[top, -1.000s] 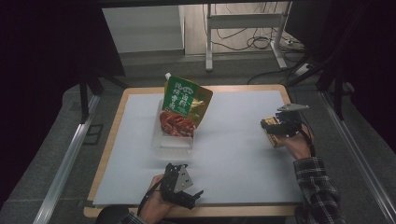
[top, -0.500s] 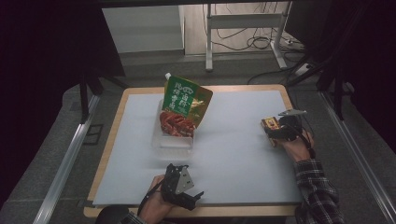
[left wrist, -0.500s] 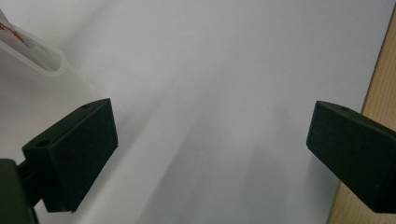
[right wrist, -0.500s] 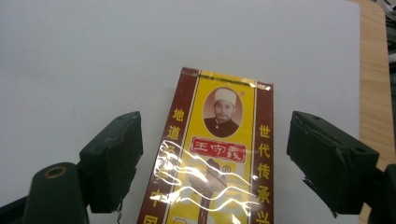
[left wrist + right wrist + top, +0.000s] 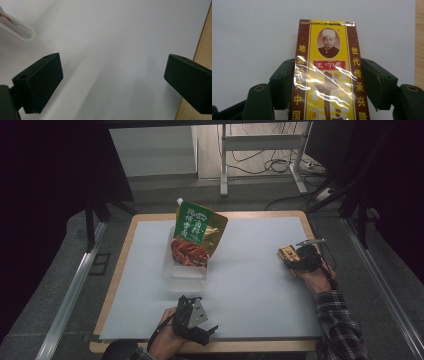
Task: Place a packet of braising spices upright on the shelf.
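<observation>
A slim yellow and brown seasoning box (image 5: 328, 72) with a portrait and red label sits between the jaws of my right gripper (image 5: 328, 83), whose pads press its two long sides. The jaws have just been closing on it. From above, the box (image 5: 287, 254) and right gripper (image 5: 296, 259) are low over the table's right side. A green sauce pouch (image 5: 196, 232) leans upright in a clear plastic container (image 5: 184, 270) at centre-left. My left gripper (image 5: 206, 331) rests near the front edge, open, with nothing between its jaws (image 5: 112, 82).
A white mat (image 5: 250, 285) covers the wooden table (image 5: 122, 245), whose rim shows all round. The container's corner (image 5: 22, 30) appears at the upper left of the left gripper view. Dark frame posts and a floor with cables lie beyond the table.
My right gripper has sunk a little towards the table with the box between its jaws. The left gripper, the pouch and the container have stayed put.
</observation>
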Tool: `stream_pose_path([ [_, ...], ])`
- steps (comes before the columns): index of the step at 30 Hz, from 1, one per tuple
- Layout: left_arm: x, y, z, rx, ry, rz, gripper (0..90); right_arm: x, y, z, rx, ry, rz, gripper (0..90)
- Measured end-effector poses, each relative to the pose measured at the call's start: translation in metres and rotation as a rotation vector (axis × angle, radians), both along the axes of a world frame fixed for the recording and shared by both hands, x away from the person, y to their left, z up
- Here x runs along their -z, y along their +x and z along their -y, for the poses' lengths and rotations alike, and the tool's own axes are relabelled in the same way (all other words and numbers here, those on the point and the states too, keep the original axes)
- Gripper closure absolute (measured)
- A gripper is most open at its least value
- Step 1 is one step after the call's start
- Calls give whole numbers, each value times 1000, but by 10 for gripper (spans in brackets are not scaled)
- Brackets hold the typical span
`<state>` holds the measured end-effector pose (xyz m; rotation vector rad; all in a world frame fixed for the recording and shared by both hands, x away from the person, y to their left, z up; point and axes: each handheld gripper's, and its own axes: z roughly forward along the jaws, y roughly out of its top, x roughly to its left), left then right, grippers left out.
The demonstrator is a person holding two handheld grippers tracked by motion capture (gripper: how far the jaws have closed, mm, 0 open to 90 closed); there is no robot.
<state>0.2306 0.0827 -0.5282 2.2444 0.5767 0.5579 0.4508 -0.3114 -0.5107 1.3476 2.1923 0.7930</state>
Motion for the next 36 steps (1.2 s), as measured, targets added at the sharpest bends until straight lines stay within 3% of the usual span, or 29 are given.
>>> stream_pose_path([
  [6, -1, 0, -1, -4, -5, 4, 18, -10, -8, -2, -30, 32, 23, 319],
  [17, -2, 0, -2, -6, -7, 9, 19, -19, -33, -42, -242, 53, 21, 319],
  [22, -2, -1, -1, -5, -7, 11, 19, -19, -44, -57, -307, 70, 10, 319],
  [28, -2, -1, -1, -3, -6, 12, 19, -15, -58, -75, -392, 60, -12, 319],
  [36, -2, -1, -1, -1, -4, 14, 19, -6, -70, -95, -496, 7, -25, 318],
])
